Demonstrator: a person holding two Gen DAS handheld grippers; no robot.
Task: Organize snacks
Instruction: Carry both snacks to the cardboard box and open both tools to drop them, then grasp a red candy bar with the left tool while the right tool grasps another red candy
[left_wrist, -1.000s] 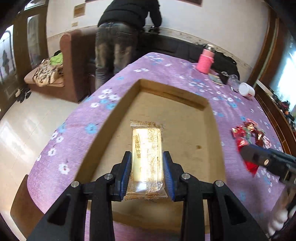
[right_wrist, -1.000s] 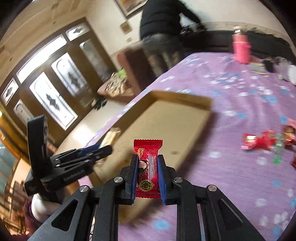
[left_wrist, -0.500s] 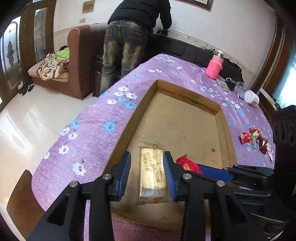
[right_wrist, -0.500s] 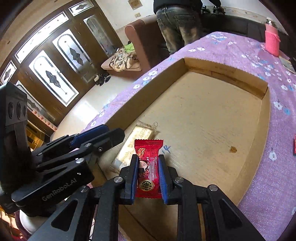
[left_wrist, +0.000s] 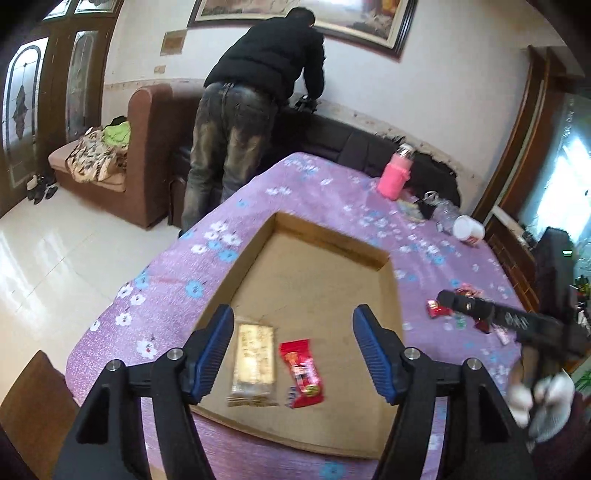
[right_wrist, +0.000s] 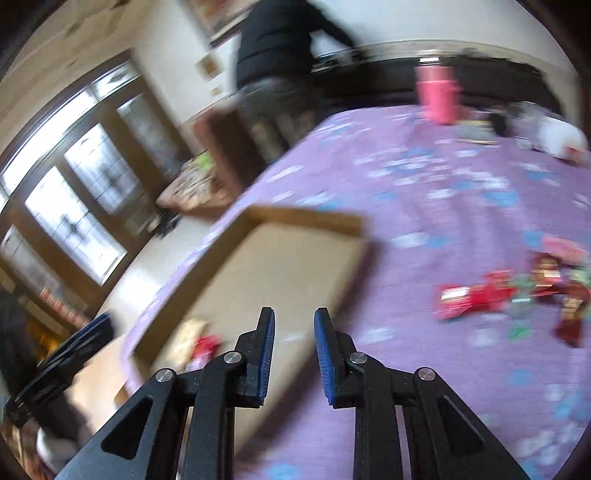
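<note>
Two snacks already lie in the shallow cardboard tray (left_wrist: 384, 258): a pale yellow biscuit pack (left_wrist: 255, 363) near its front left corner and, just beside it, a red candy packet (left_wrist: 303, 373), both flat on the tray floor. That is the part of the sorting that looks done.

The left claw (left_wrist: 293, 345) hangs above that pair with its blue pads spread wide. Its jaws have just been opening, nothing is pinched between them, and the biscuit pack lies free below. The right claw (right_wrist: 294, 354) is empty as well: its pads stand a narrow gap apart with nothing in it (the right wrist view is badly smeared by motion, so finer detail is lost). It points over the purple flowered cloth of the desk (left_wrist: 177, 288), towards the loose heap of wrapped snacks (right_wrist: 517, 299) lying well apart from the tray on the right.

By my reckoning the job is at an early stage: two pieces stowed, a small pile left on the cloth. The pink bottle (left_wrist: 395, 177) and white cup (left_wrist: 468, 230) at the far end seem no part of it.
</note>
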